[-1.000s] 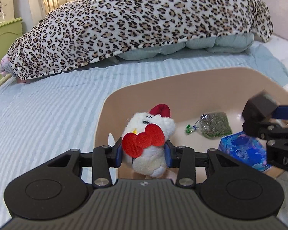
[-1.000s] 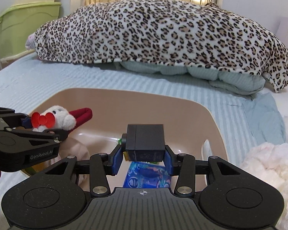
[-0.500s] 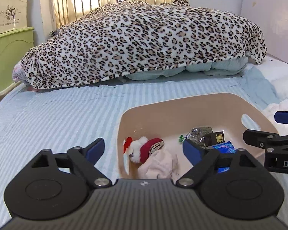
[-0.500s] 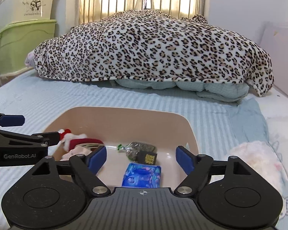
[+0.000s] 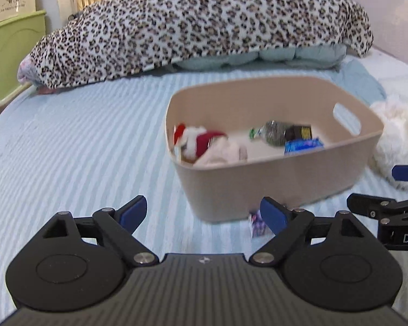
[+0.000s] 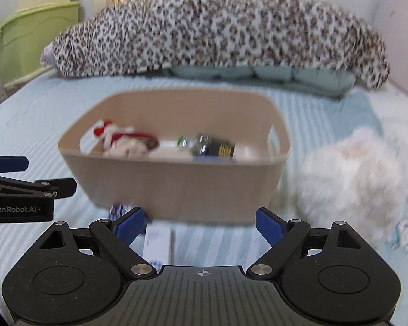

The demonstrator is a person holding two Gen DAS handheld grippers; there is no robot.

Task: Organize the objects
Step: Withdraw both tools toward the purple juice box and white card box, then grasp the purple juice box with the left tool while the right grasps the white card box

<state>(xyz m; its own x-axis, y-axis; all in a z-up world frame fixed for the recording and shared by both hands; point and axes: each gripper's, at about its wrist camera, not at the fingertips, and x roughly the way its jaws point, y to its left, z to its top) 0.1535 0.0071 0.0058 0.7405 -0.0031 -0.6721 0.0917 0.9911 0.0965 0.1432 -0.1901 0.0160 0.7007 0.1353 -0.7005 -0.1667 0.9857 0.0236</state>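
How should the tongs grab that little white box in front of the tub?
Pinch the little white box across its two long sides, coming down from above. It lies flat on the bed sheet, long way pointing at the tub, so its narrow width should fit the right tongs, which have just been opening and hold nothing. The tub's wall blocks the far end.

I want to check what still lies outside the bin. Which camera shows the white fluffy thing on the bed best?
The right wrist view: the white fluffy thing shows nearly whole beside the beige bin, though blurred. The left wrist view catches only part of it at the right edge, behind the right gripper's fingers.
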